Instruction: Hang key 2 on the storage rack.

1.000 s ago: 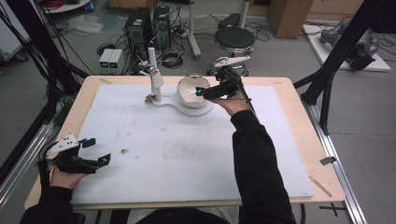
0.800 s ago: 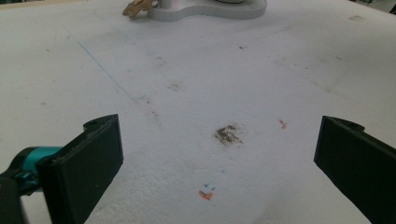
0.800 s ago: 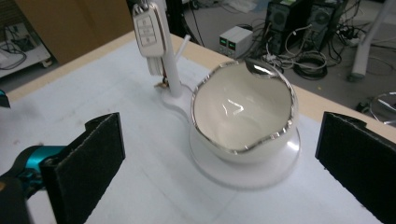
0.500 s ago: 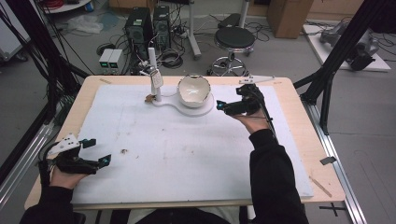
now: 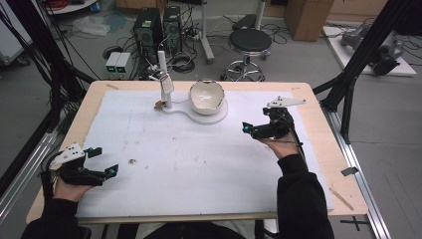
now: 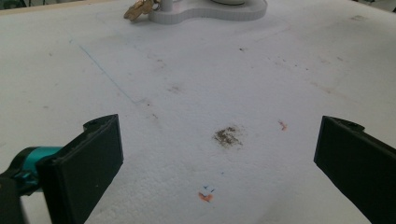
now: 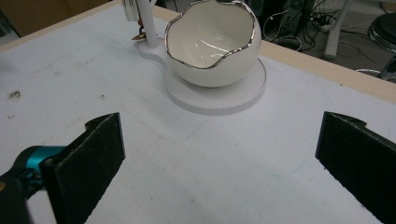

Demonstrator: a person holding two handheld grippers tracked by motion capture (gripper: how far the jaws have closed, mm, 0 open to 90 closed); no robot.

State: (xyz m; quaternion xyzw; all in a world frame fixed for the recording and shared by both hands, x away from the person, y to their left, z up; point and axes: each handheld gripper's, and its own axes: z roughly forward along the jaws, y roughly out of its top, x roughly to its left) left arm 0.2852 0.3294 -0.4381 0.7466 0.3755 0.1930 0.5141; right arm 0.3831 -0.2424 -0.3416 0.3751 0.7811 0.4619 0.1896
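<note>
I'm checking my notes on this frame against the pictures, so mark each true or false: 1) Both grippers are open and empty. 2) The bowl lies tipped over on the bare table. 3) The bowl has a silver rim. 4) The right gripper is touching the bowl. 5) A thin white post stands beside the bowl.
1) True: the left gripper and right gripper both have jaws apart with nothing between.
2) False: the bowl sits upright on a round white base.
3) True.
4) False: it is apart from the bowl, off to one side.
5) True: the post rises on the same base.
</note>
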